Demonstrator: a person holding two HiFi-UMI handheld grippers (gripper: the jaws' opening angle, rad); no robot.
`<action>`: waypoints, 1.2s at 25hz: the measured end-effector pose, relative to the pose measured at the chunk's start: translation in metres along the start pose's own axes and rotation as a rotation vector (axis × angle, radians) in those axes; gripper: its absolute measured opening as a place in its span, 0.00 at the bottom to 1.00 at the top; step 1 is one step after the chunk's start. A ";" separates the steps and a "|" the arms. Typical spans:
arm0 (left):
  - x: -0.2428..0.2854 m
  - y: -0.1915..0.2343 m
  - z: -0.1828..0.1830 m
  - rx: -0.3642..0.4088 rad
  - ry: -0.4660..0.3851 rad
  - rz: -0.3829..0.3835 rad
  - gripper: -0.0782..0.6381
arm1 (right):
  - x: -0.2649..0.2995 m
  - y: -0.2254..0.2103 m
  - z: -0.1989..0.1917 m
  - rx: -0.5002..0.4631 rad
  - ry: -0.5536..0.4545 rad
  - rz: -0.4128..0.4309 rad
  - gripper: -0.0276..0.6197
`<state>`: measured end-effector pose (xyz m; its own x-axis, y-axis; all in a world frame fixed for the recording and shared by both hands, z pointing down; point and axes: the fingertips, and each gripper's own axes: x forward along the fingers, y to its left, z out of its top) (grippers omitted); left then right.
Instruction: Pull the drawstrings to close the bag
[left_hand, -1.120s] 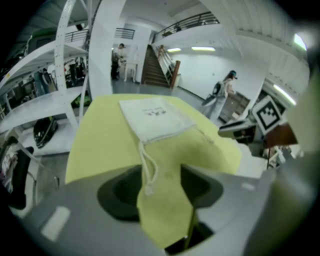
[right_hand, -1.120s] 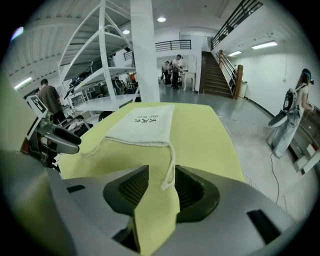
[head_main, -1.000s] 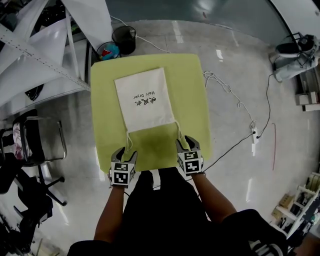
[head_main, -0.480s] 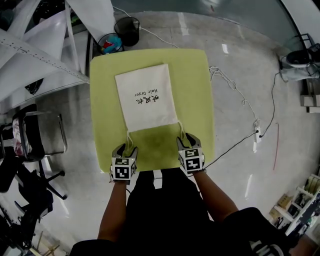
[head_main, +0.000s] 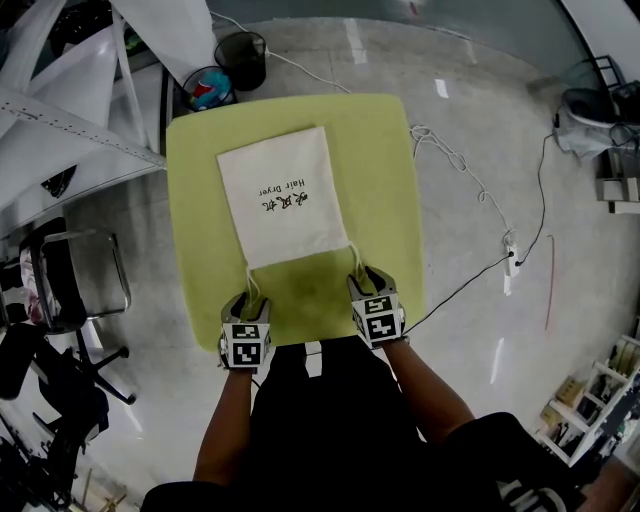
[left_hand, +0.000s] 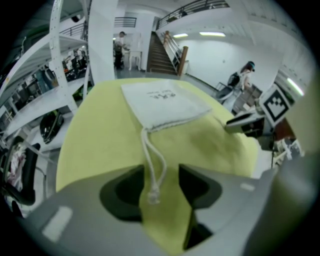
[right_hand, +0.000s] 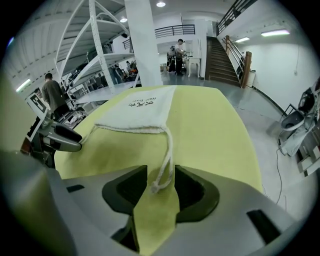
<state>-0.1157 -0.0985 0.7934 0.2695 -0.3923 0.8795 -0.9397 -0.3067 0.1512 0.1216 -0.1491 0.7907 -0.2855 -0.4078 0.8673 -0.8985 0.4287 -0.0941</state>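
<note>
Now your white drawstring bag (head_main: 282, 195) lies flat on the yellow-green table cover (head_main: 385, 180), its print reading "Hair Dryer" beside a row of Chinese characters, upside down from where you stand. Your left gripper (left_hand: 159, 185) stands wide, its jaws just having closed a little, with the knotted end of the left drawstring (left_hand: 150, 165) lying loose between them. Your right gripper (right_hand: 161, 185) has just been opening and stands wide too, the right drawstring (right_hand: 167, 155) knot between its jaws, not pinched.

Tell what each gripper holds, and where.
Nothing yet. The left gripper, jaws just closing, straddles one drawstring knot; right gripper, jaws just opening, straddles the other knot.
</note>
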 end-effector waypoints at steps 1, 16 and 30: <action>0.001 0.000 -0.001 0.020 -0.004 0.008 0.42 | 0.000 0.000 0.000 -0.003 0.011 -0.004 0.28; 0.001 -0.001 -0.005 0.095 0.020 0.057 0.33 | -0.001 -0.004 -0.006 0.019 -0.005 -0.015 0.14; -0.006 0.016 -0.011 0.016 0.035 0.078 0.12 | -0.009 -0.013 -0.020 0.003 0.036 -0.019 0.07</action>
<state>-0.1342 -0.0915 0.7956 0.1880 -0.3849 0.9036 -0.9540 -0.2902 0.0749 0.1430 -0.1347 0.7936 -0.2567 -0.3867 0.8858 -0.9047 0.4185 -0.0795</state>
